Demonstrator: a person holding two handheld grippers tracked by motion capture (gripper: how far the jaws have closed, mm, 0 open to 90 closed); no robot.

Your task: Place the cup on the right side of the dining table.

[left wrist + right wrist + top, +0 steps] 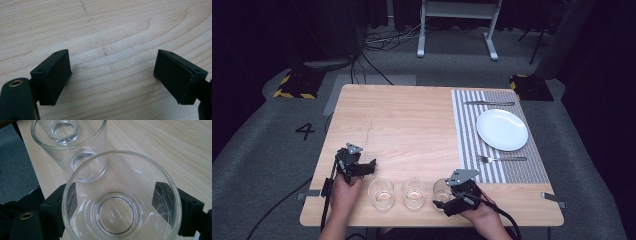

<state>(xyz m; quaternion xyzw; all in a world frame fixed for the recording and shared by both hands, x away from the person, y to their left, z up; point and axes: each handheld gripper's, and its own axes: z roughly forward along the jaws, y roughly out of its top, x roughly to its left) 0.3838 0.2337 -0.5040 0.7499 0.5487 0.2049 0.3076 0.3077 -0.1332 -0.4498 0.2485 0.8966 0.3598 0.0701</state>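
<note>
A black "4" is marked on the grey floor (pixel 247 150).

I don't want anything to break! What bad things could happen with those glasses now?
The right gripper has its jaws around the right glass, close to the table's near edge; a slip could send it off. The middle glass stands right beside it and might get bumped as the right glass is lifted. The left gripper is open over bare wood, so nothing steadies the other glasses.

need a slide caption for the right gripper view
Right gripper's fingers on either side of a clear glass, a second glass just behind it on the wooden table.
</note>
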